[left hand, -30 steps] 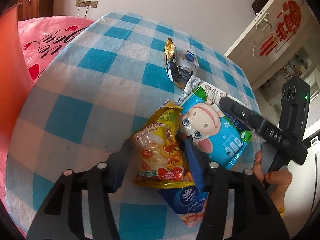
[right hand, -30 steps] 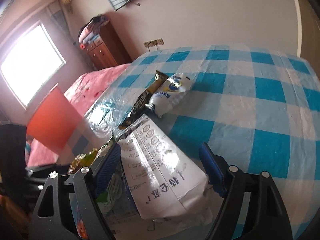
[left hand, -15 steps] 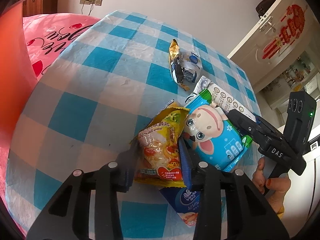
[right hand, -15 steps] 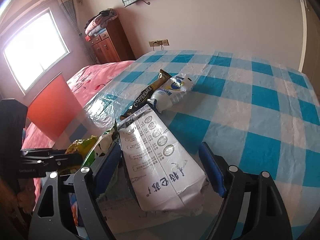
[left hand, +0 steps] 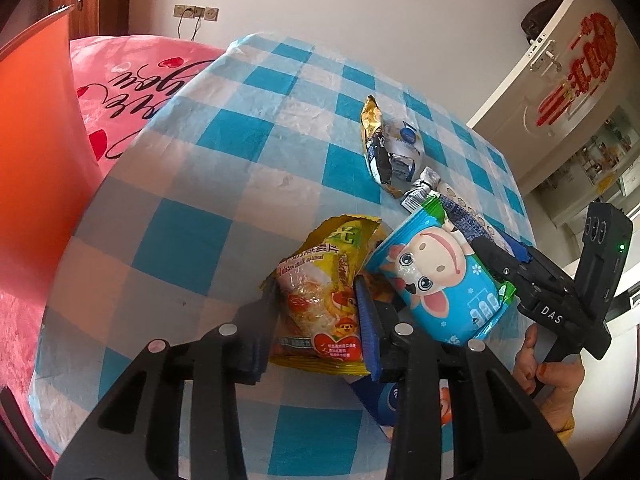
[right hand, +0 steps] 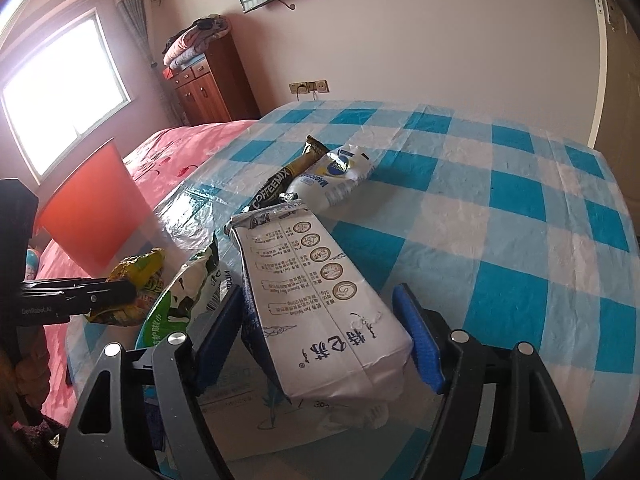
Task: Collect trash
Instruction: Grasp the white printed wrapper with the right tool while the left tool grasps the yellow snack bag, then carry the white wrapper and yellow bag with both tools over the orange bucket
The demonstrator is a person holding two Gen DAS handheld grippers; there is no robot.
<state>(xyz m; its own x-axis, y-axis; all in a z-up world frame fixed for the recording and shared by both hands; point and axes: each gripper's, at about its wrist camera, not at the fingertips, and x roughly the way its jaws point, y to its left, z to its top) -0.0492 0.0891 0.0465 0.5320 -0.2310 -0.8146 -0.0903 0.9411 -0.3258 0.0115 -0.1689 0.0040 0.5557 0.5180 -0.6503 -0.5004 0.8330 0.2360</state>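
Observation:
My left gripper (left hand: 316, 312) is shut on a yellow snack bag (left hand: 324, 284) at the near edge of the blue-checked table (left hand: 224, 168). A blue bag with a cartoon cow (left hand: 440, 280) lies just right of it. My right gripper (right hand: 320, 320) is open around a white milk carton (right hand: 320, 300) lying on its side; the jaws stand apart from it. In the right wrist view the green and white bag (right hand: 192, 288) lies left of the carton, and the yellow bag (right hand: 140, 280) sits in the left gripper beyond. A coffee-mix sachet (right hand: 288, 180) and a white pouch (right hand: 336, 176) lie farther back.
An orange bin (right hand: 92, 208) stands beside the table's left edge, in front of a pink bed (left hand: 132, 76). A blue tissue pack (left hand: 396, 400) lies under the snack bag. A wooden dresser (right hand: 208, 80) stands at the back wall.
My left gripper has closed from wide open onto the yellow snack bag. The right gripper stays open around the carton and has shifted slightly.

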